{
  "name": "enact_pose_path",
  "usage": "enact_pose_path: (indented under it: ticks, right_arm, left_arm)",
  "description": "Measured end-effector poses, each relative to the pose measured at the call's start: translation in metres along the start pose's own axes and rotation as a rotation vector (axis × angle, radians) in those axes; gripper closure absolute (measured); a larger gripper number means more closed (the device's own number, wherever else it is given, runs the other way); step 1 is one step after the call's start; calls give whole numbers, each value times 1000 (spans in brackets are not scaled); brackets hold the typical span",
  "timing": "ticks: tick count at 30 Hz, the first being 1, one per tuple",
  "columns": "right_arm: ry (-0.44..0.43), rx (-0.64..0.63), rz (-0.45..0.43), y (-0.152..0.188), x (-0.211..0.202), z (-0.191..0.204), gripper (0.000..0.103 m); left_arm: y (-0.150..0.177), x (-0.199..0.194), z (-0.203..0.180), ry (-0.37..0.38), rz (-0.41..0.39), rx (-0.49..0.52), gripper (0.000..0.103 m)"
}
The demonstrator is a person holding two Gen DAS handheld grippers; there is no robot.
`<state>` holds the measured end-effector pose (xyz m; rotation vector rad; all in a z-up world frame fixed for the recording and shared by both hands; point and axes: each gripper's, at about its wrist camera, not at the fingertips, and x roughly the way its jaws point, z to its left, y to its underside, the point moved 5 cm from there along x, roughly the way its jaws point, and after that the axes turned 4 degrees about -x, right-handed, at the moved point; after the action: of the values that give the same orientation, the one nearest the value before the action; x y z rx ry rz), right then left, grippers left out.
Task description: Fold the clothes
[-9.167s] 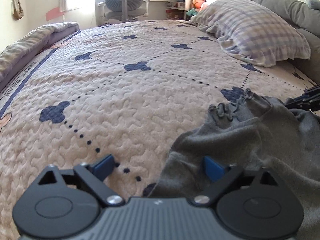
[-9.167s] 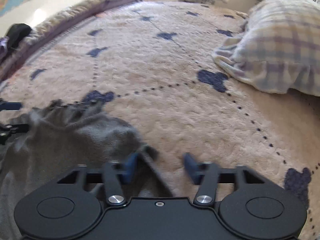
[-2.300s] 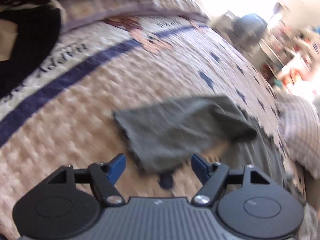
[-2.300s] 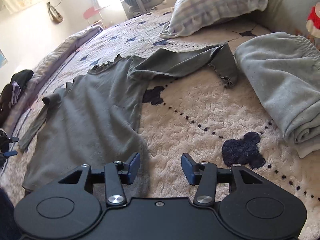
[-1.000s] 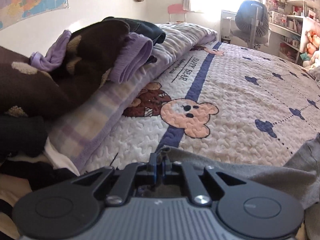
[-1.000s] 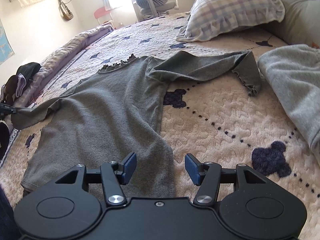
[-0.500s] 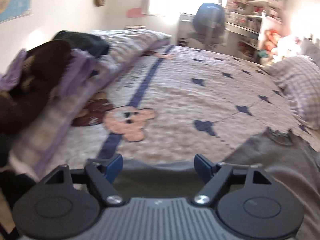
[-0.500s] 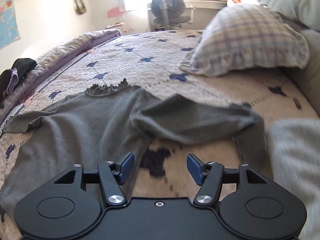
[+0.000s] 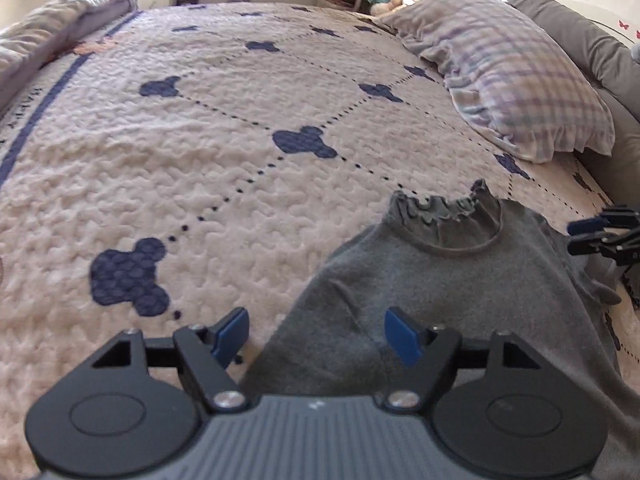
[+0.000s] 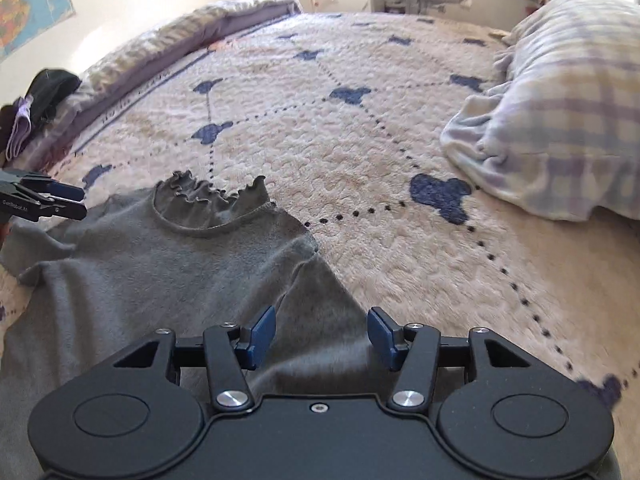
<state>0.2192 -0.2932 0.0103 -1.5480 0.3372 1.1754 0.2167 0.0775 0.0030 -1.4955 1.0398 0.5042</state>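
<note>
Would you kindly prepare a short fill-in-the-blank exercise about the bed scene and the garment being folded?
1. The garment lying on the bedspread is ____ in colour.
2. Its collar has a ____ edge.
3. The pillow near the headboard has a ____ pattern.
4. The blue pads of the right gripper grip ____.

Missing words: grey; ruffled; plaid; nothing

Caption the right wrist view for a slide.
Right gripper, closing, hovers over a grey top spread on a quilted bed.
</note>
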Motion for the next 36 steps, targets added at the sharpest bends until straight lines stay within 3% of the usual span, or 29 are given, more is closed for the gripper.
enact_pose_path:
  ticks: [2,4,5,6,7,14,18,20,22,23,24,26,29,32,36]
  right_arm:
    - [-11,-18,22,-4,17,1,53]
    - [-15,-36,33,-5,29,3,55]
    - [-13,-66,22,-4,31,8,68]
    - [-18,-99,10,-4,30,15,80]
    - [-21,-112,1,-4,29,20,98]
    - [131,-190,-84,-23,14,36,99]
    - [224,-164,-118,-41,17,27,99]
    - [254,-157,-91,-42,35,22,99]
    - [277,-168,-56,-35,51,23,98]
    - [286,-165,-73,-33,50,25,97]
    - [284,-139,-95,-31,43,24,97]
    - [283,-81,-142,-28,27,22,78]
    - [289,44,-224,-15,-18,13,62]
    - [196,176,-251,18,-59,13,59]
    - [67,338,-221,99,-93,37,59]
  left_arm:
    - [0,9,-5,-21,-5,40,27]
    - [-3,11,-8,-49,-27,57,43]
    - [-5,11,-10,-58,-37,56,70]
    - [-6,10,-11,-59,-44,50,89]
    - [-7,10,-13,-68,-52,52,96]
    - [-33,2,-30,-164,-154,110,98]
    - [-50,16,-20,-237,-154,103,98]
    - [-49,24,-13,-231,-136,53,97]
    - [-44,20,-9,-238,-156,4,86]
    - [-43,12,-6,-246,-178,-12,78]
    - [-42,3,-3,-254,-206,-22,63]
    - [-42,-24,5,-293,-271,-50,49]
    - [-33,-75,15,-282,-341,-141,40]
    - [12,-126,5,-176,-375,-253,32]
    - [111,-161,-23,-133,-332,-360,20]
